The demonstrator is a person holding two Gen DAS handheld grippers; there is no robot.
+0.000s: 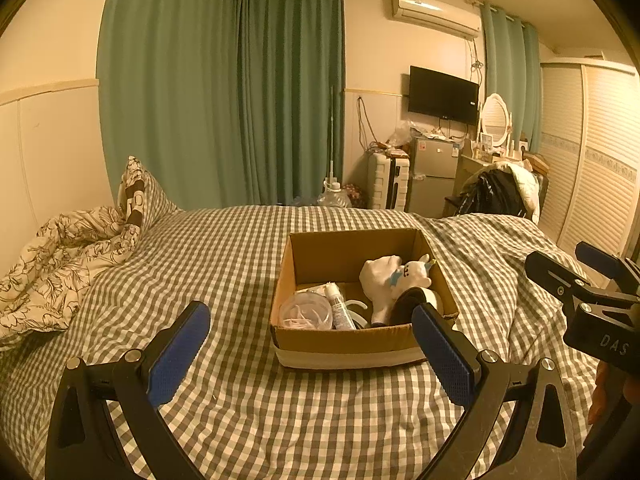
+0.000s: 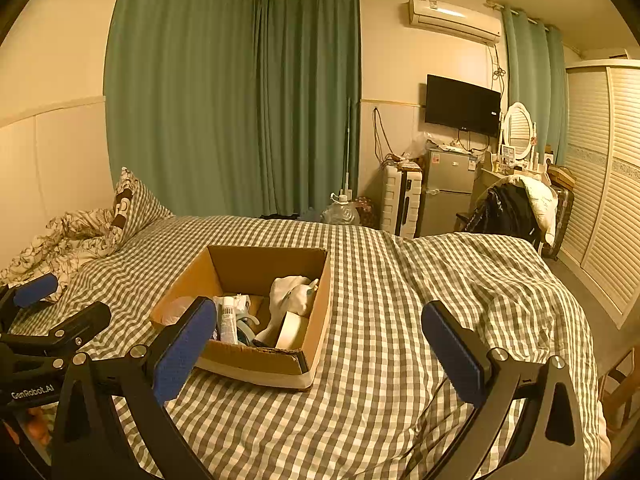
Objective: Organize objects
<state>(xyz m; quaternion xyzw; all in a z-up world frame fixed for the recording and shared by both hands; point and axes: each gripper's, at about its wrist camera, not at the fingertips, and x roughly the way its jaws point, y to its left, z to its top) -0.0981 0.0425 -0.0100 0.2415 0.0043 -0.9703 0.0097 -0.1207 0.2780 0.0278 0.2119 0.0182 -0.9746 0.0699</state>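
An open cardboard box [image 1: 344,342] stands on the checked bed [image 1: 240,248]. It holds a white plush toy [image 1: 394,276], a white tube [image 1: 340,308], a clear bag with cord [image 1: 306,312] and a dark roll [image 1: 416,300]. My left gripper [image 1: 312,320] is open and empty, held above the bed just in front of the box. My right gripper [image 2: 320,320] is open and empty, to the right of the box [image 2: 256,360], and shows at the left wrist view's right edge [image 1: 580,272]. The plush toy [image 2: 292,292] and tube [image 2: 228,318] show in the right wrist view.
A crumpled floral quilt [image 1: 60,264] and pillow [image 1: 138,196] lie at the bed's left. Green curtains [image 1: 224,88] hang behind. A suitcase [image 1: 388,182], small fridge [image 1: 434,172], chair with clothes [image 1: 500,192] and wardrobe [image 1: 592,152] stand beyond the bed's far right.
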